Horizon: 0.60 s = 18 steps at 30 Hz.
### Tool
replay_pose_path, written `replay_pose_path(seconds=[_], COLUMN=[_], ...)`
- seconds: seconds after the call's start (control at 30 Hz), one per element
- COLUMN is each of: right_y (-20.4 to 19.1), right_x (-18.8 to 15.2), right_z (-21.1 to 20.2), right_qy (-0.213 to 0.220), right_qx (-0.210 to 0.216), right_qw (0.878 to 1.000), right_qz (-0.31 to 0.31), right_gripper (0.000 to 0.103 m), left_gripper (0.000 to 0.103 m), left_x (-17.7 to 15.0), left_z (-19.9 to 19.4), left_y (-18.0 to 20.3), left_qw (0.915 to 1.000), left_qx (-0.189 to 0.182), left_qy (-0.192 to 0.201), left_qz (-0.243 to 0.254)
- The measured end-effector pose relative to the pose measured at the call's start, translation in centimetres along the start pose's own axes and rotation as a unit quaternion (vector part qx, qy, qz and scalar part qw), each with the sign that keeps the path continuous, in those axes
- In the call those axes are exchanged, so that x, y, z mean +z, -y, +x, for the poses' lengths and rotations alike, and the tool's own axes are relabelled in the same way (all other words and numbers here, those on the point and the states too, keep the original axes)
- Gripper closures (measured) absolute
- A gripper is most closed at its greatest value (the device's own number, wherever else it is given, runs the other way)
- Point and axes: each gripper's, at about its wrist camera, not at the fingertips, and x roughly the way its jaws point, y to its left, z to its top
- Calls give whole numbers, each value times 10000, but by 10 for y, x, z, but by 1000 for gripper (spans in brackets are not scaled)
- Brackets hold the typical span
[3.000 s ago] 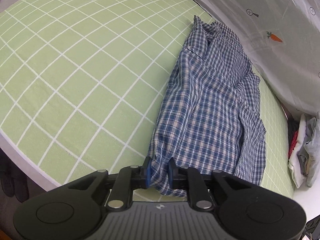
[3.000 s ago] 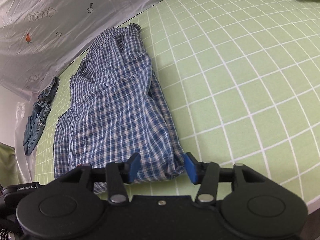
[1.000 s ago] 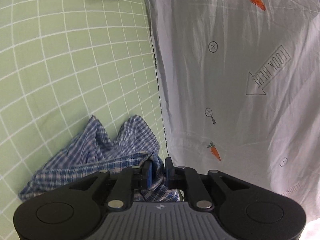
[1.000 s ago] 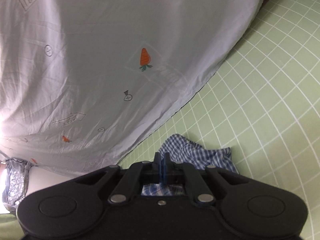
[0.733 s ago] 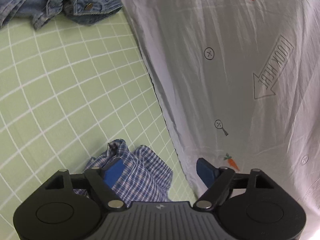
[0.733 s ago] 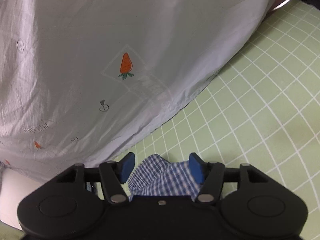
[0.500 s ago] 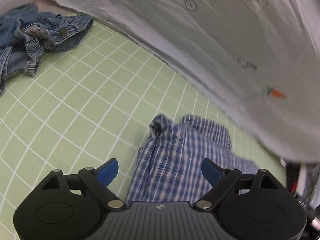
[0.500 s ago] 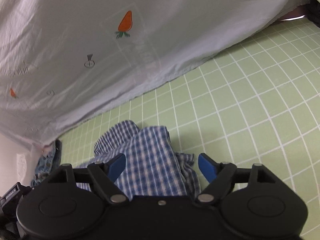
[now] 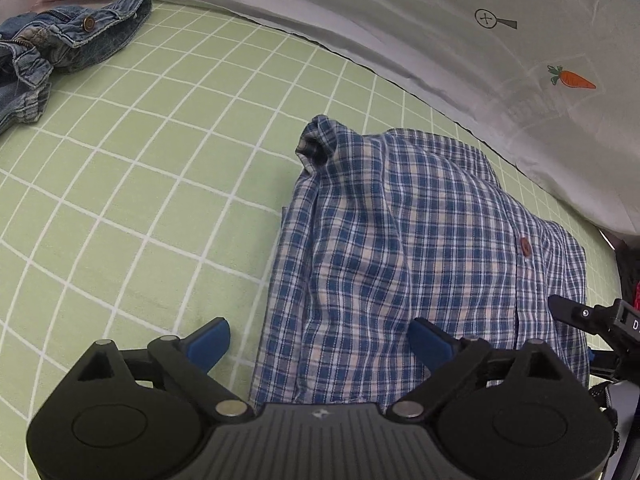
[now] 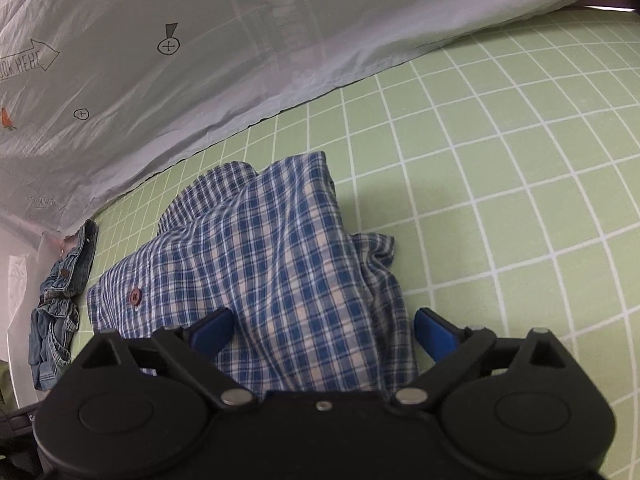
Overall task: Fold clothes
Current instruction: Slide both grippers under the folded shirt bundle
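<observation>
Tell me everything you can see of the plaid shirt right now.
The plaid shirt is blue and white woven check, seemingly light cotton, with a brown button on its placket. It lies folded into a rumpled, roughly rectangular bundle on the green grid sheet, beside the white printed cloth. Both grippers' jaws are opening above it, their pads clear of the fabric.

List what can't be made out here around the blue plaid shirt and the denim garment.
- Blue plaid shirt: near edge hidden behind the gripper bodies in both wrist views, so the fold's neatness there can't be judged.
- Denim garment: cut off by the left edge in the left wrist view; small and crumpled in the right wrist view, type unclear.
- Dark and red items at the left wrist view's right edge: cut off, unidentifiable.
</observation>
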Motion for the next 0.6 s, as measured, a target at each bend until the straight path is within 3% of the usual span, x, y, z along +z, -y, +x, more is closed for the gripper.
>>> replay_pose_path(seconds=[0.2,0.47,0.5,0.53,0.57,0.6], right_y=[-13,-39,-40,-40,-40,-41], right_x=[7,3,2,1,-1,-4], right_z=[11,25,26,27,29,29], right_qy=[24,52,-12,-102,-197,-248], right_qx=[-3,102,295,543,774,895], right_qw=[9999,9992,9988,9979,9965,9955], right_qz=[-135,-380,-384,-329,-242,-197], right_gripper=[0,0,1,4,14,25], left_gripper=[4,7,10,23,41,48], left_x=[3,-2,-2,-3,-3,-4], left_z=[4,12,13,14,15,17], left_y=[6,17,18,19,18,16], left_qw=[9999,9945,9936,9927,9913,9891], left_qx=[-133,-937,-1012,-1087,-1179,-1303], left_qy=[74,127,127,127,90,32], left_qz=[-63,-455,-486,-516,-580,-685])
